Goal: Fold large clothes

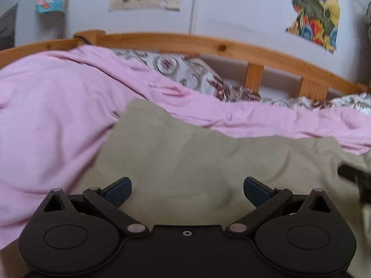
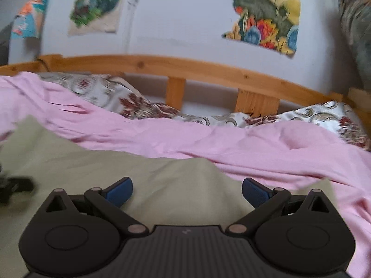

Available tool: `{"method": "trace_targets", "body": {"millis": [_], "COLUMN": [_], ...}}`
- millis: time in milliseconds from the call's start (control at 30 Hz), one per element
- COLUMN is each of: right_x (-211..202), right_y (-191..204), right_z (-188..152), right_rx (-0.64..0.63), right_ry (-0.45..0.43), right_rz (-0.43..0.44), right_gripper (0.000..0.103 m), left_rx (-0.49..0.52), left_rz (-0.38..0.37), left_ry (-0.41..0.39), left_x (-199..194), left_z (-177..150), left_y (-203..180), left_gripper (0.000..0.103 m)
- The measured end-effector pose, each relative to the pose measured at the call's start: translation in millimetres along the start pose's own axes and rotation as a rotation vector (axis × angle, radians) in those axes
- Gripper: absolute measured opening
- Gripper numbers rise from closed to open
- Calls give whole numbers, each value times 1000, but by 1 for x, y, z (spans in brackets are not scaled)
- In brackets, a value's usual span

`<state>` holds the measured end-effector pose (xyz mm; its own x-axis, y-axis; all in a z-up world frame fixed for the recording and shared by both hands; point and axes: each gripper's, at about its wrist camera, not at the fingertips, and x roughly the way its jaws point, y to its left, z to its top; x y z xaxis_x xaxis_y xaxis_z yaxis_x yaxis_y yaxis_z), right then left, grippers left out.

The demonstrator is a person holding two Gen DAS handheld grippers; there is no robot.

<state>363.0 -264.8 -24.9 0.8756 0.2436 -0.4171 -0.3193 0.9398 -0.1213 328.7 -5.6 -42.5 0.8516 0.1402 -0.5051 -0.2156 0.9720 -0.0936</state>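
Observation:
A large khaki-beige garment (image 1: pixel 185 157) lies flat on a pink sheet (image 1: pixel 46 120) on the bed; it also shows in the right wrist view (image 2: pixel 116 173). My left gripper (image 1: pixel 187 191) is open and empty, just above the garment's near part. My right gripper (image 2: pixel 187 191) is open and empty over the garment's right part, near its edge by the pink sheet (image 2: pixel 289 153). The right gripper shows as a dark blur at the right edge of the left wrist view (image 1: pixel 357 178); the left one shows at the left edge of the right wrist view (image 2: pixel 14 186).
Patterned pillows (image 1: pixel 185 74) (image 2: pixel 324 118) lie behind the sheet against a wooden bed rail (image 1: pixel 231 46) (image 2: pixel 185 63). A pale wall with colourful fabric pieces (image 2: pixel 264 11) stands behind. Both views are motion-blurred.

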Motion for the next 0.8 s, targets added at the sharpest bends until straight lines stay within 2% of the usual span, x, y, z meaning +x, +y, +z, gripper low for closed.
{"method": "trace_targets", "body": {"millis": [167,267,333,400,467,533,700,800], "right_x": [-53,-54,-54,-49,-43,-40,-42,-43], "right_y": [26,48,59,62,60,60,57,55], "right_z": [-25,-41,-54,-65,-68,-67,-70,-70], "right_rx": [-44,-104,-146,-147,-130,-127,-126,-115], "right_ry": [-59,-37,-71,-85,-61,-39,-50,-52], "right_rz": [-10,-33,-81,-95,-89,-86,-86,-78], "right_gripper": [103,103,103,103,103,103,103,103], "left_rx": [-46,-50,-55,-83,-125,-135,-116,-154], "left_rz": [63,88,80,76,79,90,92,93], "left_ry": [-15,7,11,-19,-61,-45,16,65], "left_x": [-50,-71,-84,-101,-119,-129,-133,-126], "left_z": [-10,-17,-22,-29,-38,-45,-55,-58], "left_y": [8,16,22,31,41,47,54,60], "left_gripper": [102,102,102,102,102,102,102,102]}}
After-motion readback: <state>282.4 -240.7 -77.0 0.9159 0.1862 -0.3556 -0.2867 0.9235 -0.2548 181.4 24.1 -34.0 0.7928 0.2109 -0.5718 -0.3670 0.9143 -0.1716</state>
